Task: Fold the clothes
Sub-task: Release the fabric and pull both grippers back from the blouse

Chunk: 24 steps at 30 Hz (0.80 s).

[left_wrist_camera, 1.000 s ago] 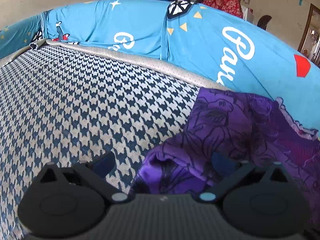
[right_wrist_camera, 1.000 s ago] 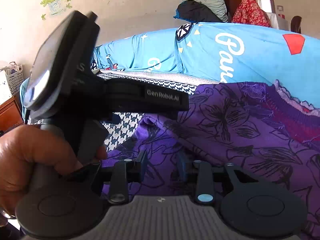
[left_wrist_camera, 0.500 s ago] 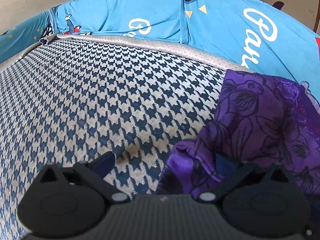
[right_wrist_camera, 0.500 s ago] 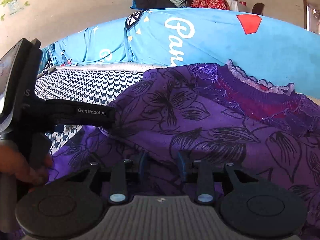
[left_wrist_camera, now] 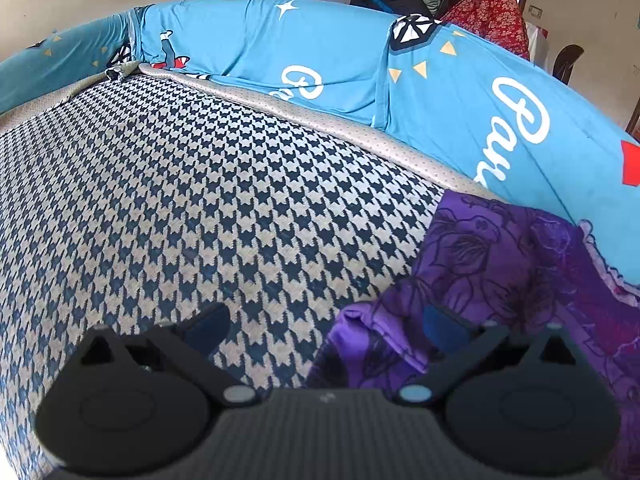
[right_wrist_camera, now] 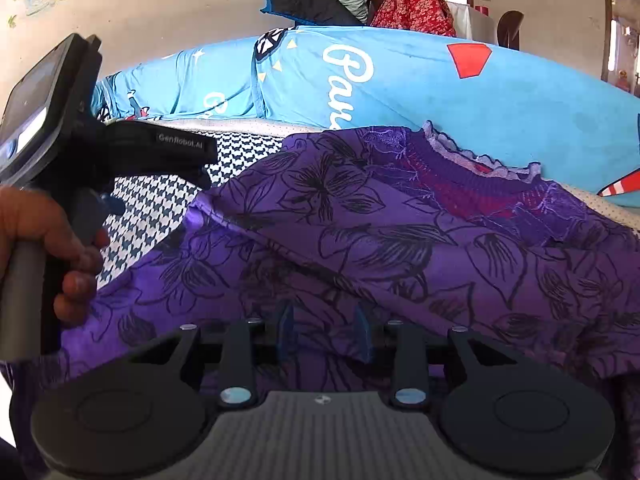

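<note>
A purple garment with black flower outlines and a frilled neckline [right_wrist_camera: 400, 216] lies on a houndstooth mattress [left_wrist_camera: 200, 200]. My right gripper [right_wrist_camera: 325, 334] has its blue fingers close together with a bunch of the purple cloth pinched between them, and the fabric drapes around them. My left gripper [left_wrist_camera: 326, 324] stands wide open just above the mattress. A rolled fold of the garment [left_wrist_camera: 376, 320] lies against its right finger [left_wrist_camera: 444, 324], and nothing is clamped. In the right wrist view a hand [right_wrist_camera: 44, 240] holds the left gripper's handle at the garment's left edge.
A blue printed bedsheet [left_wrist_camera: 320, 52] is bunched along the far edge of the mattress. Behind it are piled clothes [right_wrist_camera: 320, 0], a red floral cloth [right_wrist_camera: 412, 8] and a chair [right_wrist_camera: 508, 28]. Bare mattress stretches to the left of the garment.
The right gripper has shifted sideways with the cloth in it, so more of the garment now fills its view. The left gripper has lifted a little, still open, with the fold now nearer its right finger.
</note>
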{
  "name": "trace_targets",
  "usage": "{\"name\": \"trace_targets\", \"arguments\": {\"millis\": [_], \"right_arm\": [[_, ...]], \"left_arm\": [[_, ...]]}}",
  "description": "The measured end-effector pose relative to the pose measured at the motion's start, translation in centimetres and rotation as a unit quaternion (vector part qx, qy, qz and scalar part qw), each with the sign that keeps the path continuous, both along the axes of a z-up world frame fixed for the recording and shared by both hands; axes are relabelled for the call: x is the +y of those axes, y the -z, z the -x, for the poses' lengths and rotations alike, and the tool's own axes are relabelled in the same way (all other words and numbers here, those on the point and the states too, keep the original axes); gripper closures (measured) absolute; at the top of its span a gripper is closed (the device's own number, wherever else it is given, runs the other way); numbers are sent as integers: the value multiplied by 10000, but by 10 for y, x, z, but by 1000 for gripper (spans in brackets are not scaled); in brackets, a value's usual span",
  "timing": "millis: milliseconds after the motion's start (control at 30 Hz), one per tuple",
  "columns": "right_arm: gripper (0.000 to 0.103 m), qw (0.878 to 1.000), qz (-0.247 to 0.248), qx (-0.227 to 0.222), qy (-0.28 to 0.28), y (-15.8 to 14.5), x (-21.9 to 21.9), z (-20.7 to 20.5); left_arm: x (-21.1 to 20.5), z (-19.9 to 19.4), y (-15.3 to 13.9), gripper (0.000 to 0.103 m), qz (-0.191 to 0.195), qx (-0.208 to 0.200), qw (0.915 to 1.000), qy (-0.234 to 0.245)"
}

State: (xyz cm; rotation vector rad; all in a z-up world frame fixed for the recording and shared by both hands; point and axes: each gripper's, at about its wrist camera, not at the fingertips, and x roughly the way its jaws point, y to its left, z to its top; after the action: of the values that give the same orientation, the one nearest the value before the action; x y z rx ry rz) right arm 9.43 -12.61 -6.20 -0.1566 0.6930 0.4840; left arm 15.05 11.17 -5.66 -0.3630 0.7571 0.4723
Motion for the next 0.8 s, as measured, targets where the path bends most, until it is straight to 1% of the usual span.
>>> {"name": "trace_targets", "arguments": {"millis": [100,167,267,333,400,567,700,800], "right_arm": [[70,9997,180,-159,-35,-6,-11,23],[70,9993,271,-243,18,-10,-21,36],[69,9988,351,-219,263,-12,-40,50],[69,9973,438,-210,545,-12,-53,55],[69,9943,525,-260,892,-13,-68,58],[68,9805,722,-446,1774,-11,-108,49],[66,9727,548,-336,2230,-6,-136,34],[63,9711,452,-321,2324,-2,-143,26]], "left_arm": [[-5,13,-12,0,-16,-198,9997,-163],[-10,19,-16,0,84,-238,9996,-107],[-26,22,-15,0,309,-218,9990,232],[-43,22,-15,0,317,-233,9978,537],[-65,21,-14,0,244,-225,9952,922],[-111,14,-4,0,300,-96,9850,1699],[-143,11,8,0,202,50,9757,2181],[-159,10,15,0,106,155,9709,2386]]}}
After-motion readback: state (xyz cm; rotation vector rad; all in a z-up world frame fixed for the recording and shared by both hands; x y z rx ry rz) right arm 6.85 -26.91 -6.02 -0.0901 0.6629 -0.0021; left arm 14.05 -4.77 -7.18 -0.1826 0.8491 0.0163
